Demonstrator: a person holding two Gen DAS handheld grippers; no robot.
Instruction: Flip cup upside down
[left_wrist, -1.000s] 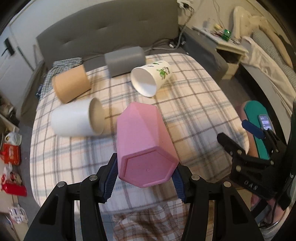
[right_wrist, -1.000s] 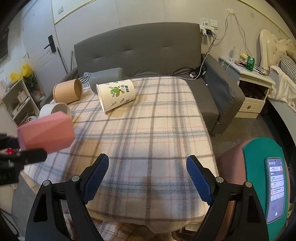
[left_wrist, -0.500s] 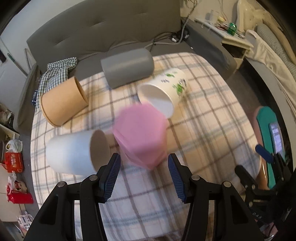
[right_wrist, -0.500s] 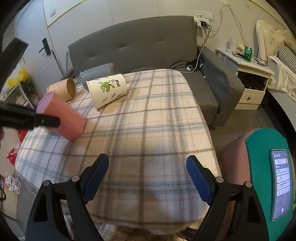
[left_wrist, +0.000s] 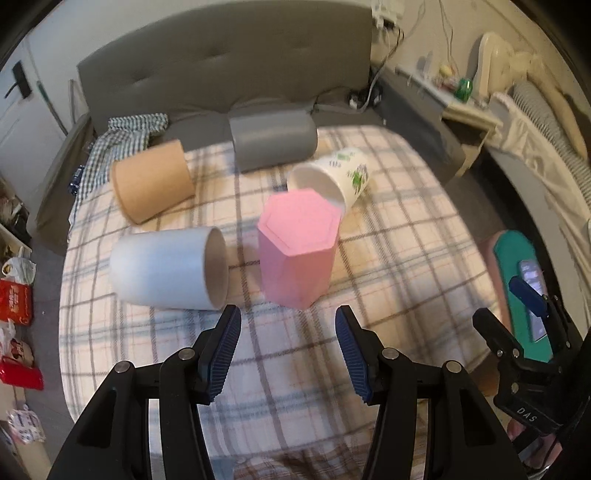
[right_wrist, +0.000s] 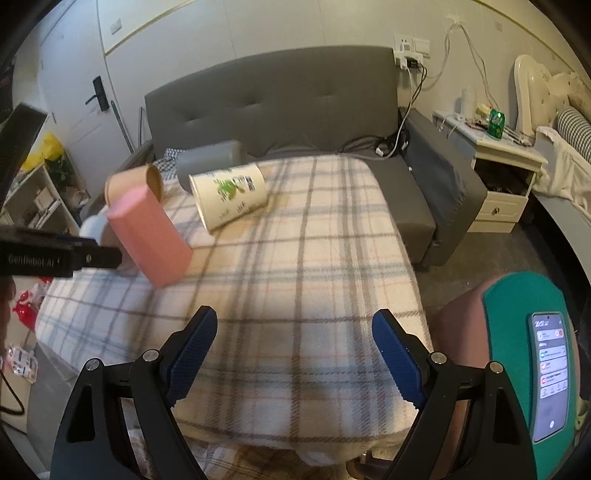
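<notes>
Pink cup is standing base-up on the plaid blanket, so the flip looks done. Left gripper is sitting released just beside it, right gripper hanging spread, holding nothing.

Plaid blanket: pink cup, three cups lying sideways.

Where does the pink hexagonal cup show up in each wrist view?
Left wrist view: the pink hexagonal cup stands base-up at centre, just beyond the open left gripper.
Right wrist view: the cup sits at left on the blanket, looking tilted.
Shared landmark: the white paper cup with green print, lying on its side behind it.
</notes>
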